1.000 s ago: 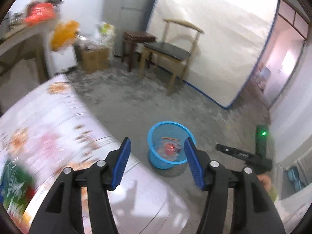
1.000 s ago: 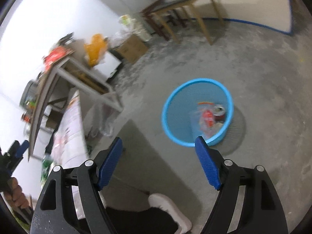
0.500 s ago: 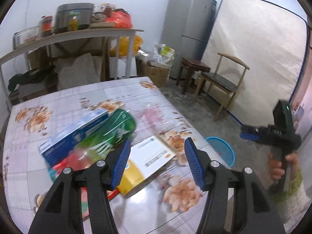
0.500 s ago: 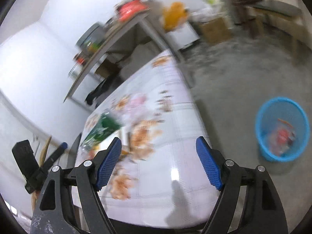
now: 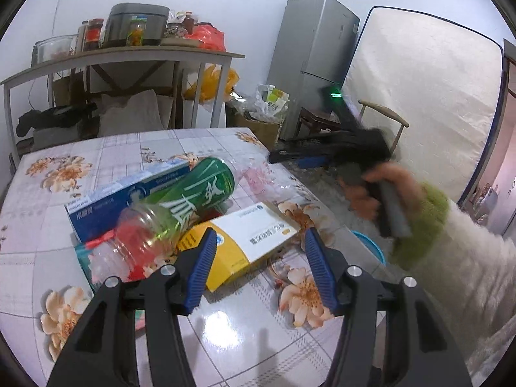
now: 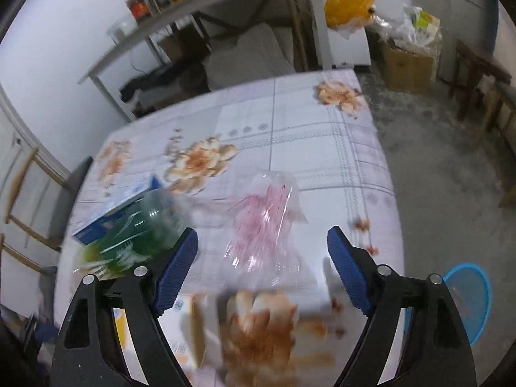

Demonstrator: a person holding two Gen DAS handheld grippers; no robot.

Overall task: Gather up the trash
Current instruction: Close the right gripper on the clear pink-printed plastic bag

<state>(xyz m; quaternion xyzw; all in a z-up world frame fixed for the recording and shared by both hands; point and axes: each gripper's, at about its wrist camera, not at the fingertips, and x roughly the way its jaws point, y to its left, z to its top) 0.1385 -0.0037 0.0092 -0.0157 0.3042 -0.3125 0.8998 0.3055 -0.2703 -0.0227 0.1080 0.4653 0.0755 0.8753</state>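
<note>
- Left hand-held gripper (image 5: 258, 259) hangs over the near part of the tabletop (image 5: 106, 148) with its blue pads spread wide and nothing between them.
- Right hand-held gripper (image 6: 262, 266) is likewise wide open and empty; from the left wrist view it shows as a blurred dark shape (image 5: 325, 153) past the tabletop's right edge, gripped by the person's right hand (image 5: 371, 193) in a green-cuffed white sleeve.
- Directly ahead of the left pads lies a white and yellow carton (image 5: 245, 242), flat on the flowered cloth, its near yellow end just beside the left pad.
- A green-labelled plastic bottle (image 5: 180, 209) lies on its side to the left of the carton, its base pointing away and its clear neck end toward the camera.
- The bottle rests against a long blue box (image 5: 129, 193) behind it.
- A red scrap and some teal packaging (image 5: 84, 258) sit under the bottle's clear end; what they are I cannot tell.
- A clear plastic bag with pink print (image 6: 267, 222) lies flat on the tabletop, between and just beyond the right gripper's pads.
- A blue mesh trash basket (image 6: 467, 303) stands on the concrete floor, beside the tabletop's right edge.
- Further back stand a shelf with jars (image 5: 129, 32), a grey fridge (image 5: 312, 58) and a mattress (image 5: 429, 96) leaning on the wall.
</note>
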